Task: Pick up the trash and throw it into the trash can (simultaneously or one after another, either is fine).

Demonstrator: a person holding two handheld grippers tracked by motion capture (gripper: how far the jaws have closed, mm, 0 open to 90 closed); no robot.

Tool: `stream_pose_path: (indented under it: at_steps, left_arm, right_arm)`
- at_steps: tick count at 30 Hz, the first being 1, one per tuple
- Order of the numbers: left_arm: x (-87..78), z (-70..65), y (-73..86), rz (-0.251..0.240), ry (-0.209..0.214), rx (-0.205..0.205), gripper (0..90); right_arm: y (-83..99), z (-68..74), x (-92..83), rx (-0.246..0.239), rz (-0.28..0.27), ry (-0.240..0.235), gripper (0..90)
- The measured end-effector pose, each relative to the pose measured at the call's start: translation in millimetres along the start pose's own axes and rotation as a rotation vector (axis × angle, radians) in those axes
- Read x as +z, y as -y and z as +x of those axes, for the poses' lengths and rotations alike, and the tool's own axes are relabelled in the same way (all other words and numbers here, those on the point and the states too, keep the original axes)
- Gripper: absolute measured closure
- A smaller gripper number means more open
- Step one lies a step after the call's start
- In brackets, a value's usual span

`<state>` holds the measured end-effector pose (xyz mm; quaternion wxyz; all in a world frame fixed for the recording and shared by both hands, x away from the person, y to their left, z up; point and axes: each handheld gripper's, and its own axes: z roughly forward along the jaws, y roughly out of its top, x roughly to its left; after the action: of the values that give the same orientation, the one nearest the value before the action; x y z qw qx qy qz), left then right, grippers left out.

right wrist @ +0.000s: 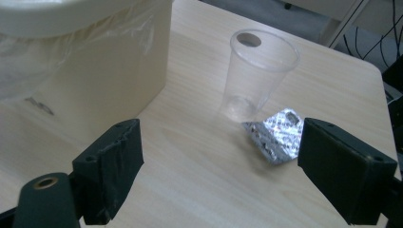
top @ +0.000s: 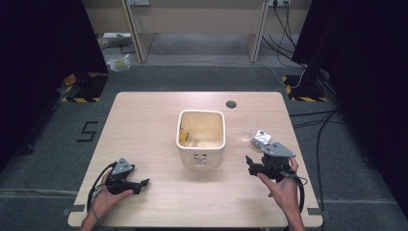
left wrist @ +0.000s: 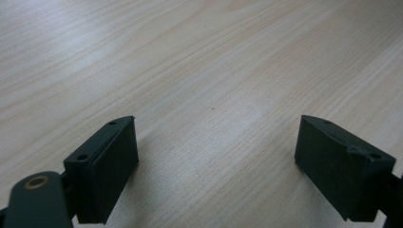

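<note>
Table (top: pixel 144 125): pale wood, bearing all items below.
Bin (top: pixel 201 138): cream, square, lined with a clear bag, at the table's middle.
Right gripper (top: pixel 255 162): held near the right edge, jaws wide, gripping nothing, pointed at the cup and packet.
Left gripper (top: pixel 143 184): near the left corner, jaws wide over bare wood.
Cup (right wrist: pixel 256 76): clear plastic, upright, right of the bin.
Foil packet (right wrist: pixel 276 134): crumpled, silver, just beside the cup's base on its near right side.
</note>
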<state>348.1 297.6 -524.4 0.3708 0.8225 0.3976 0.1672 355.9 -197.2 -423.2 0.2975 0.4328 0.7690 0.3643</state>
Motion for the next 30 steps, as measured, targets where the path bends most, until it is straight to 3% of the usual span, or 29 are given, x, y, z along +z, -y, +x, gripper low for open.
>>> stream_pose_path:
  at_steps: [5,18,30]
  left_arm:
    - [0.0,0.0,0.0,0.0,0.0,0.0,13.3]
    - [0.0,0.0,0.0,0.0,0.0,0.0,13.3]
    - [0.0,0.0,0.0,0.0,0.0,0.0,13.3]
  right_arm:
    - [-19.9,-4.9,13.0,-0.046,0.013,0.001,17.6]
    - [-42.1,-12.0,40.3,-0.091,0.042,-0.01,24.5]
    - [-56.5,-17.9,74.5,-0.15,0.073,0.005,42.2]
